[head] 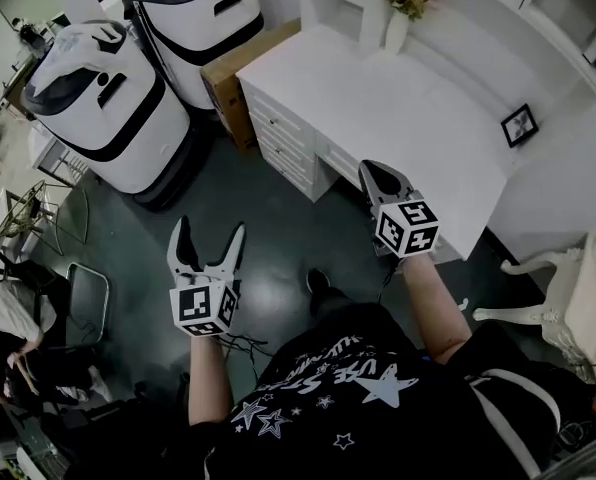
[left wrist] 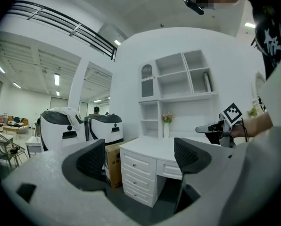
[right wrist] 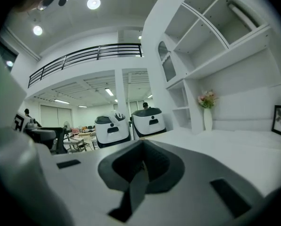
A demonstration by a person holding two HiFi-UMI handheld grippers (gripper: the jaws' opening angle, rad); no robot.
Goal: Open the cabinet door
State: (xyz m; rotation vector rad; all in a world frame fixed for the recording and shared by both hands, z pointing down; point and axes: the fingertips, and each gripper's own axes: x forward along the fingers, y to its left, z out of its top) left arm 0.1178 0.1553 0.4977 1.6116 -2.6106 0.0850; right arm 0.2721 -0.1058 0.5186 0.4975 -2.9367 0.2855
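While both grippers are held out in front of the person, neither touches anything. The left gripper (head: 210, 230) is over the dark floor (head: 278, 228), jaws spread wide with nothing between them, confirmed in its own view (left wrist: 139, 154). The right gripper (head: 376, 173) sits over the front edge of the white worktop (head: 398, 98); its pads are pressed together and it is empty, same in its own view (right wrist: 141, 166). The cabinet door (left wrist: 147, 77) is the arched panel in the upper left bay of the white shelf unit (left wrist: 178, 86) above the worktop. It looks closed and is well apart from both grippers. The right gripper view shows it too (right wrist: 168, 65). On the worktop there is a white vase with pink flowers (head: 403, 13) near the shelves and a black picture frame (head: 519, 125) at the far right. The drawer stack (head: 278, 133) is at the worktop's left end, with a cardboard box (head: 243, 73) just beside it. The print on the box is too small to read. Two white-and-black rounded machines (head: 103, 98) (head: 193, 18) stand left of the box. An ornate white chair (head: 568, 298) is at the right. Each gripper's cube carries black-and-white square markers. The person's black shirt (head: 358, 388) has white stars and white lettering, not fully legible.
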